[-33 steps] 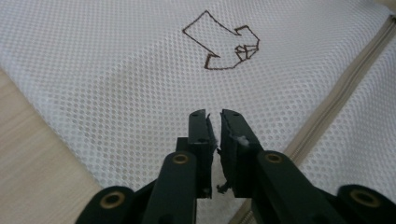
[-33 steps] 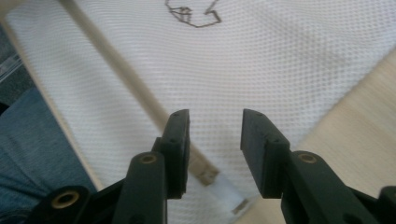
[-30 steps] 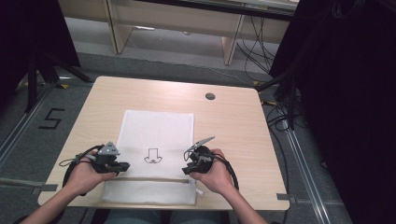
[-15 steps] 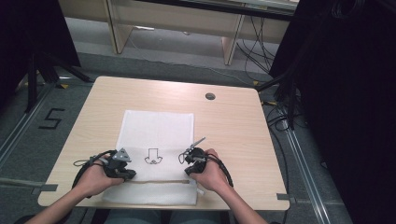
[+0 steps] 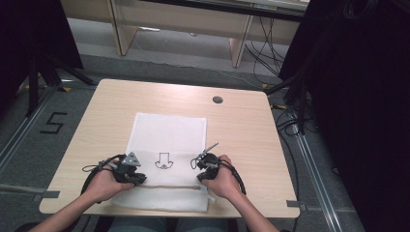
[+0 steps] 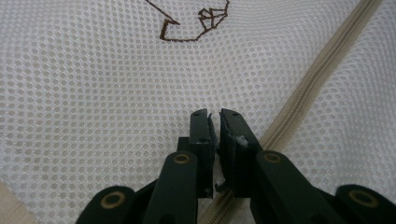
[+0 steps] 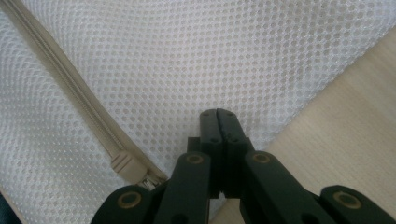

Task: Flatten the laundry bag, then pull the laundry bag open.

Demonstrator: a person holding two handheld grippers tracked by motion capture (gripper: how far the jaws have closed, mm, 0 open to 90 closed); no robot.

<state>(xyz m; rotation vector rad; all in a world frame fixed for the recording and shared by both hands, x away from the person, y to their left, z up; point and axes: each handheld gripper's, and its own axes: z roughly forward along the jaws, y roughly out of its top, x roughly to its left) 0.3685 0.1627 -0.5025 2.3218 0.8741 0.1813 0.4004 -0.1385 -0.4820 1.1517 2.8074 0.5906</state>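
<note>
Mesh bag (image 5: 167, 145), white with a beige zipper (image 5: 167, 186) and a dark outline drawing, is lying flat on your table (image 5: 241, 125); your left gripper (image 6: 214, 116) is nearly closed beside the zipper with nothing visibly held, your right gripper (image 7: 218, 113) fully closed on nothing at the bag's edge.

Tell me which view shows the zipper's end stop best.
The right gripper view: the beige end stop sits close up and sharp, just left of the right gripper. The left gripper view shows a stretch of the zipper only; in the high view the zipper is a thin line on the mesh bag.
</note>
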